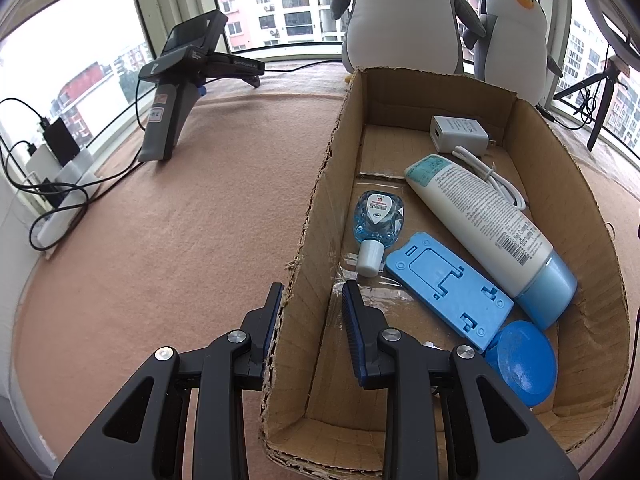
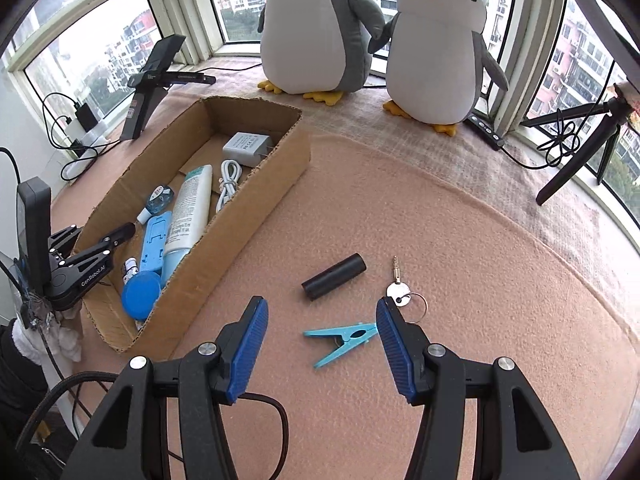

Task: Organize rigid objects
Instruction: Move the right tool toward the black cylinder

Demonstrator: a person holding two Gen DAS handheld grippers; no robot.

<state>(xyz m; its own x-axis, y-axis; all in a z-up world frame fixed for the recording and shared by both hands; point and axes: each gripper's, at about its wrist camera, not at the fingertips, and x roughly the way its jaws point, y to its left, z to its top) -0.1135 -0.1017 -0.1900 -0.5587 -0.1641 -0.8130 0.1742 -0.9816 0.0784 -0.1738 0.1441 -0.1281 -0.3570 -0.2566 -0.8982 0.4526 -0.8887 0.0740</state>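
In the left wrist view, a cardboard box point(image 1: 520, 128) fills the right half of the frame. Inside lie a white charger point(image 1: 460, 132) at the far end with its coiled white cable point(image 1: 492, 178), a long white tube with a pale blue cap point(image 1: 488, 232), a small blue bottle point(image 1: 378, 220), a flat blue plastic stand point(image 1: 448, 288) and a round blue lid point(image 1: 524, 360) at lower right. The left gripper point(image 1: 312, 308) straddles the box's left wall: one finger outside, one inside, closed as far as it goes on that cardboard edge.

In the right wrist view, the same box point(image 2: 280, 160) sits at left of centre with the same contents, and the left gripper point(image 2: 96, 252) clamps its near left side. On the pink cloth point(image 2: 480, 280) outside the box lie a black cylinder point(image 2: 334, 276), a key on a ring point(image 2: 400, 292) and a light blue clothespin point(image 2: 340, 340), near each other at lower centre. The right gripper point(image 2: 320, 340) hangs over the clothespin, its fingers about half open and holding nothing; the right finger overlaps the clothespin's tip.
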